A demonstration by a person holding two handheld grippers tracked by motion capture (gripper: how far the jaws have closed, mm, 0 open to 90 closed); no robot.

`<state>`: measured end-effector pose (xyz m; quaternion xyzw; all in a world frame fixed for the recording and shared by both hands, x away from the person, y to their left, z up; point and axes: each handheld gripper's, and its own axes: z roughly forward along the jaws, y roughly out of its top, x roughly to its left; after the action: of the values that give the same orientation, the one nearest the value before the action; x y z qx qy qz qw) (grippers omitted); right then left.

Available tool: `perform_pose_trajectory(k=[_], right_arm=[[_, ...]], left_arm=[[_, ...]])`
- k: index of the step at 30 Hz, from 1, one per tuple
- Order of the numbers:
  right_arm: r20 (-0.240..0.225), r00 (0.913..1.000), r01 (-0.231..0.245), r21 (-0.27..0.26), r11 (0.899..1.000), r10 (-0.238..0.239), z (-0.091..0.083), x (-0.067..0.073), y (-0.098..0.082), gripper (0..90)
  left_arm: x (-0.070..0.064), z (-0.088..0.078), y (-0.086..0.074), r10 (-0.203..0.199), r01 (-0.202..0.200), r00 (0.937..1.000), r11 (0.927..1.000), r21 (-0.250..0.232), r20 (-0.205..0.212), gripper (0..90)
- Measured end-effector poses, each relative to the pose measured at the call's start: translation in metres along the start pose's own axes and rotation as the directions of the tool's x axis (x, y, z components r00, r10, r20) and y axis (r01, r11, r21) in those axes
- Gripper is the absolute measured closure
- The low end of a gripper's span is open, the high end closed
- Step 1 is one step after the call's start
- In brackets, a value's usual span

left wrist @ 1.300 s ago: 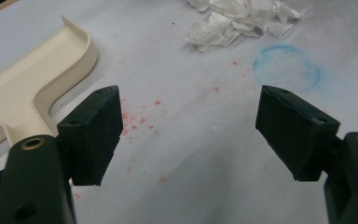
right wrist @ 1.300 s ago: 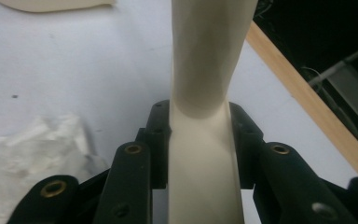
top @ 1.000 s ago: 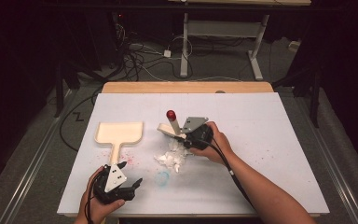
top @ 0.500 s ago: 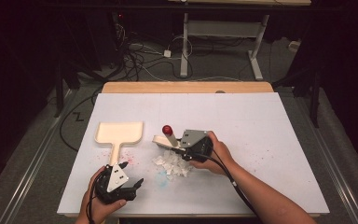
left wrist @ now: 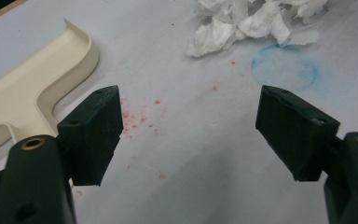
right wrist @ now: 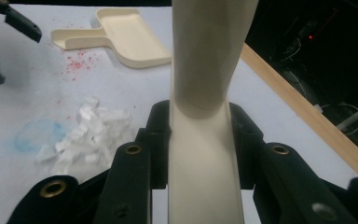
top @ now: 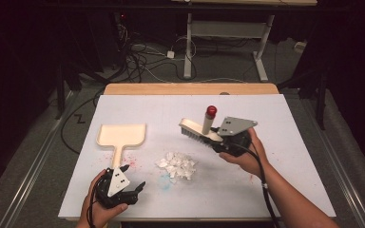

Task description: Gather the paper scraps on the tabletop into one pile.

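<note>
Brush [top: 200, 129] bristles in high view; clamped handle in right gripper [right wrist: 199, 140] view.

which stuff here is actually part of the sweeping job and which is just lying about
In the job:
- brush, clamped in the right gripper
- heap of torn paper scraps
- cream dustpan
- left gripper, open, beside the dustpan handle

Lying about:
- cables on the floor
- desk frame behind the table
- red specks and blue ring stain on the table
</note>
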<state>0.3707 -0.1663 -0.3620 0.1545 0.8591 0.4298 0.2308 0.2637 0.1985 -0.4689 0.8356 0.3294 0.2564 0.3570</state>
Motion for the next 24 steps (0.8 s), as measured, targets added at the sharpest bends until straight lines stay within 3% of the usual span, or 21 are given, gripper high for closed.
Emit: perform_pose_trajectory(k=[6,11,17,20,22,24], right_arm=[[-0.026,0.9973,-0.068,0.047,0.997,0.069,-0.045,-0.005,-0.023,67.7],[-0.066,0.9945,-0.074,0.106,0.992,0.081,-0.077,-0.005,-0.047,67.7],[-0.120,0.9840,-0.105,0.209,0.972,0.132,-0.104,-0.004,-0.076,67.6],[-0.193,0.9648,-0.122,0.271,0.955,0.178,-0.108,-0.008,-0.087,67.6],[-0.243,0.9459,-0.134,0.312,0.941,0.216,-0.103,-0.012,-0.092,67.6],[-0.260,0.9405,-0.117,0.357,0.927,0.219,-0.094,-0.016,-0.095,67.6]], left_arm=[[0.000,0.001,0.002,0.020,-0.020,0.9998,0.9998,-0.005,0.000,21.8],[-0.001,0.003,0.003,0.009,-0.009,0.9999,0.9999,0.006,0.007,21.8],[-0.002,0.006,0.005,0.029,-0.029,0.9995,0.9995,0.008,0.008,21.8],[-0.003,0.008,0.006,0.032,-0.033,0.9994,0.9994,0.012,0.013,21.8],[-0.003,0.009,0.007,0.034,-0.035,0.9993,0.9993,0.015,0.017,21.8],[-0.004,0.010,0.007,0.041,-0.041,0.9990,0.9990,0.017,0.021,21.8]])
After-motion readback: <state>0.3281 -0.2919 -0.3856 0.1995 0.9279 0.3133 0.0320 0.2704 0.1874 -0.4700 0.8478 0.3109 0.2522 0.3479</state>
